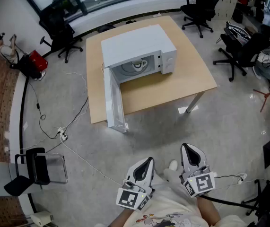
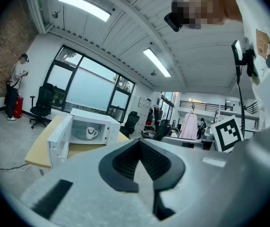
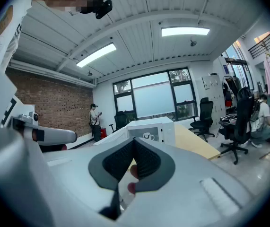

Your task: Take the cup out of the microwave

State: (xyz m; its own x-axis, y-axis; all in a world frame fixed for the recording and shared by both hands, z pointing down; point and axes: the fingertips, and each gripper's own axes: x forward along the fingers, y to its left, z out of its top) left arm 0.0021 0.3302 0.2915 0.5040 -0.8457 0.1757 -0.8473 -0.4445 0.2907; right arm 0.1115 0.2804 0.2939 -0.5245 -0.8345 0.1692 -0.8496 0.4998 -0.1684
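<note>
Left gripper (image 2: 138,142): the jaws are pressed together, ribbed pads meeting at the tips, nothing pinched. Right gripper (image 3: 134,141): same story, tips closed on each other and empty; something reddish shows through the gap lower down, too blurred to name. Only the head view gives the spacing: the left gripper (image 1: 147,161) and right gripper (image 1: 187,149) hang side by side over the grey floor, well apart from the table (image 1: 187,74). It looks down on the microwave (image 1: 135,44), whose door (image 1: 112,98) is swung wide past the table's near edge, with the cup (image 1: 138,64) just a pale shape inside. The left gripper view looks straight into the cavity: the cup (image 2: 91,132) is white, upright, dark at the rim, handle out to the right, sitting on the round turntable plate. The right gripper view catches the cup (image 3: 148,136) smaller, past the edge of the open door. Both grippers are held close to the person's body, near level with a slight downward tip, noses aimed at the table, marker cubes (image 1: 134,198) at the back by the wrists.
</note>
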